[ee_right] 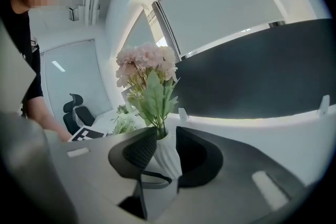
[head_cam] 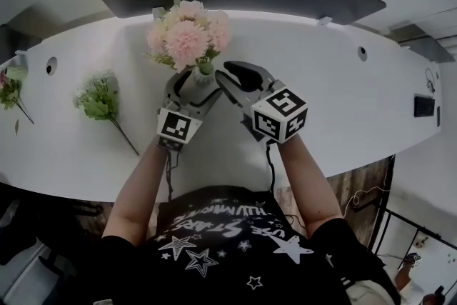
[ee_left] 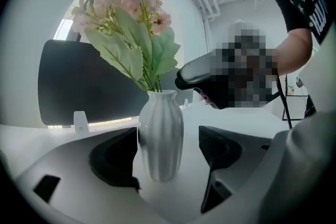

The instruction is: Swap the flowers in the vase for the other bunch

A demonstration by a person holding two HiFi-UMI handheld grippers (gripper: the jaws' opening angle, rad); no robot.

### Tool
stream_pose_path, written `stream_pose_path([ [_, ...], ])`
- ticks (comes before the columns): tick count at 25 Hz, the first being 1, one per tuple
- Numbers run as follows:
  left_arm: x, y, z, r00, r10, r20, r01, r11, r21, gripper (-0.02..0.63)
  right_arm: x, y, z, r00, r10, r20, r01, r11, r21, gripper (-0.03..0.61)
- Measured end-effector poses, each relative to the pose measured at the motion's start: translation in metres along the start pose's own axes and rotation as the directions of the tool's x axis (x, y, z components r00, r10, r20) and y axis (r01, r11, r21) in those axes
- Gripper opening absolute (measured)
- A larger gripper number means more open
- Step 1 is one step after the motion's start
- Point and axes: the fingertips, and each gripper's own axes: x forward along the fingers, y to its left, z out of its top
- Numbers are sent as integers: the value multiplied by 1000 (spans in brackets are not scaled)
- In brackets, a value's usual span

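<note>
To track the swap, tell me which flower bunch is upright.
The pink bunch, standing in the white vase; the greenish bunch and the small bunch at far left lie flat on the table.

We hold two grippers out over the table. Our bare left forearm (head_cam: 136, 189) and right forearm (head_cam: 308, 186) reach forward and draw close together. Our left gripper (head_cam: 191, 86) points slightly downward with its jaws spread wide; the vase (ee_left: 160, 134) stands between them, close to one pad and clear of the other. Our right gripper (head_cam: 227, 78) sits just beside it, angled inward towards the left one. Its jaws are partly apart on either side of the vase's neck, not visibly squeezing it.
</note>
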Motion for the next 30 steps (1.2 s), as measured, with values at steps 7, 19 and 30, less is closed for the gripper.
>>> stream_pose_path([
  [7, 2, 2, 1, 1000, 6, -11, -6, 1000, -19, 368, 15, 10, 1, 996, 75, -37, -76, 997, -34, 137],
  [19, 3, 16, 2, 999, 35, -21, -36, 998, -45, 367, 38, 13, 10, 994, 101, -29, -103, 991, -84, 140],
  [30, 10, 11, -7, 999, 18, -43, -19, 999, -27, 293, 38, 11, 11, 995, 96, -16, -98, 991, -96, 129],
])
